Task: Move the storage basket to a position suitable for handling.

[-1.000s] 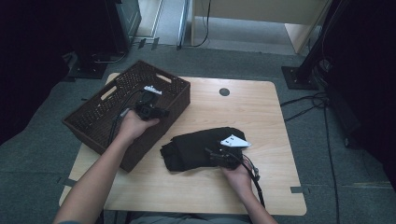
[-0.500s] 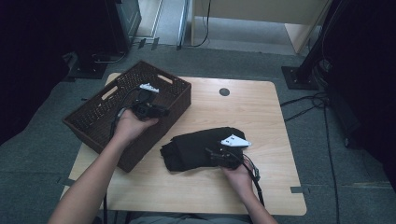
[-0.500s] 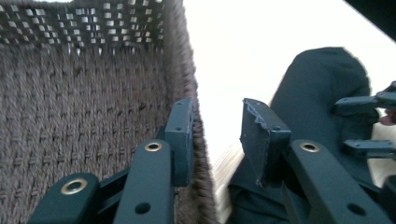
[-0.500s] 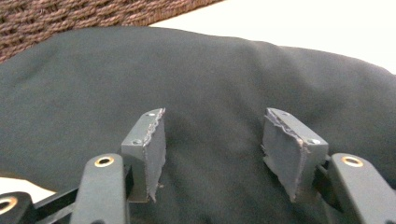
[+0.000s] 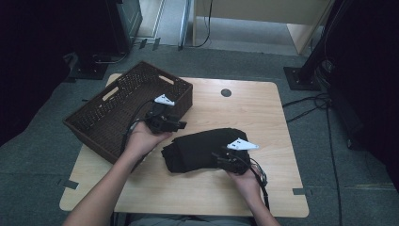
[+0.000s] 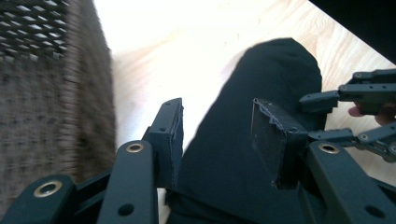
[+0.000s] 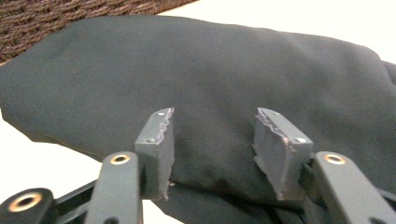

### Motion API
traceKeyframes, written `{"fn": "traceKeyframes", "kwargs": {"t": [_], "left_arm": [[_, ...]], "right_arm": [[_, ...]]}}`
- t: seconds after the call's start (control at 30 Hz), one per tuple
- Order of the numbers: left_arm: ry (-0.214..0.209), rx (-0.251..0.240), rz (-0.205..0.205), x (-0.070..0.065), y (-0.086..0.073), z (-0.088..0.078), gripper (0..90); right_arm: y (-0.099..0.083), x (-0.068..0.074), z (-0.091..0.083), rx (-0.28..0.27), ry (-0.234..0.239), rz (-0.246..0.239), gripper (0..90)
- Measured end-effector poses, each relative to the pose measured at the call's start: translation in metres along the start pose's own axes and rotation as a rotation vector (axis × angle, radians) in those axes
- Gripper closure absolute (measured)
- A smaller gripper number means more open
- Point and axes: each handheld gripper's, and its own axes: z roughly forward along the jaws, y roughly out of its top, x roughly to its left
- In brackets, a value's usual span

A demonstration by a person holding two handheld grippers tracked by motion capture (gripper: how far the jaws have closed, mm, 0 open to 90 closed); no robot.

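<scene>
A folded black cloth lies on the wooden table, right of a brown woven basket. My left gripper hovers by the basket's near right corner, pointing at the cloth's left end. Its jaws have just been opening and are open, with the cloth lying beyond and below them and nothing pinched. My right gripper rests at the cloth's near edge. Its jaws have just been closing and straddle the cloth, whose surface still looks smooth and unpinched between the pads.
The basket wall stands close on the left of the left gripper view, and the right gripper shows at that view's right edge. A round black grommet sits in the table's far side. Cables trail off the table to the right.
My left gripper has moved right, off the basket toward the black cloth, and its jaws have spread apart. The right hand has stayed at the cloth's near edge.
</scene>
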Motion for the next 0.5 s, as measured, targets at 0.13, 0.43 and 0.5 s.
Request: {"fn": "traceKeyframes", "kwargs": {"t": [0.13,0.43,0.5], "left_arm": [[-0.023,0.017,-0.017,-0.001,-0.008,0.014,53.9],[-0.048,0.063,-0.002,-0.012,-0.028,0.05,52.7],[-0.037,0.075,0.012,-0.013,-0.031,0.057,52.2]], "right_arm": [[-0.002,-0.004,0.003,-0.001,0.013,0.035,51.1],[-0.005,-0.003,0.007,0.005,0.003,0.026,51.2],[-0.005,-0.003,0.008,0.005,0.001,0.026,51.3]]}}
